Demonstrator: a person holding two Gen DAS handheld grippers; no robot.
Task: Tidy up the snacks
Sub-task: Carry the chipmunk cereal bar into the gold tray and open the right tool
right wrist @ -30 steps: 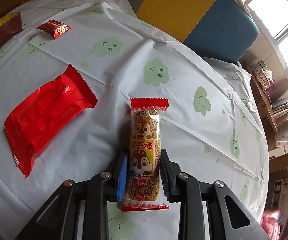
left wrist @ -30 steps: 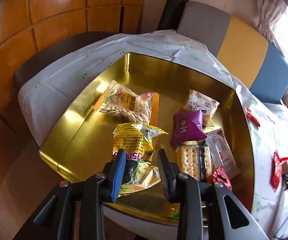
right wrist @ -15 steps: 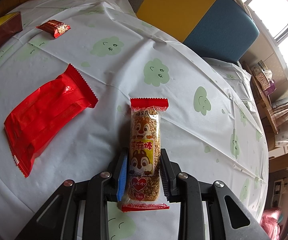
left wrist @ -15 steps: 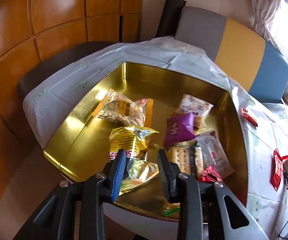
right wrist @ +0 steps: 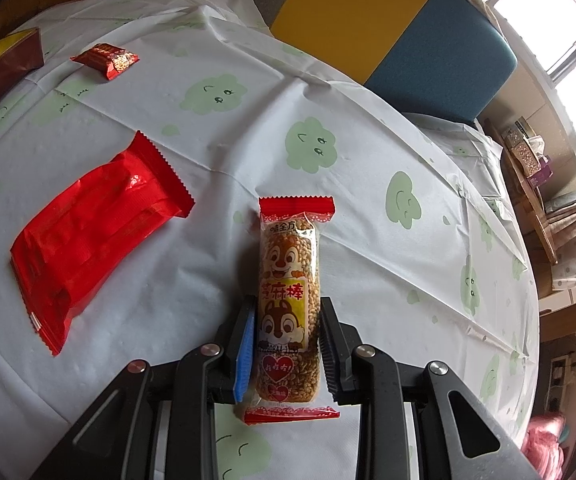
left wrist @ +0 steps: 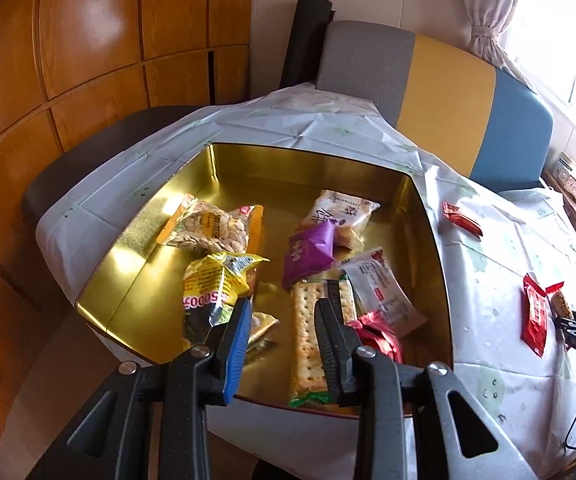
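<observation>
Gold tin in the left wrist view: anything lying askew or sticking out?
Yes. The cracker pack lies with its green end over the gold tin's near rim instead of flat inside. The other snacks sit loosely scattered, none spilled.

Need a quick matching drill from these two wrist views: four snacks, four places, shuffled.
Things:
1 sesame bar
2 purple packet
3 big red pack
4 cracker pack

Places:
A flat on the tablecloth, left of the right gripper
B in the tin, mid-floor
C between the right gripper's pads
D in the tin, at its near edge, by the left gripper

Pairs: 1-C, 2-B, 3-A, 4-D
</observation>
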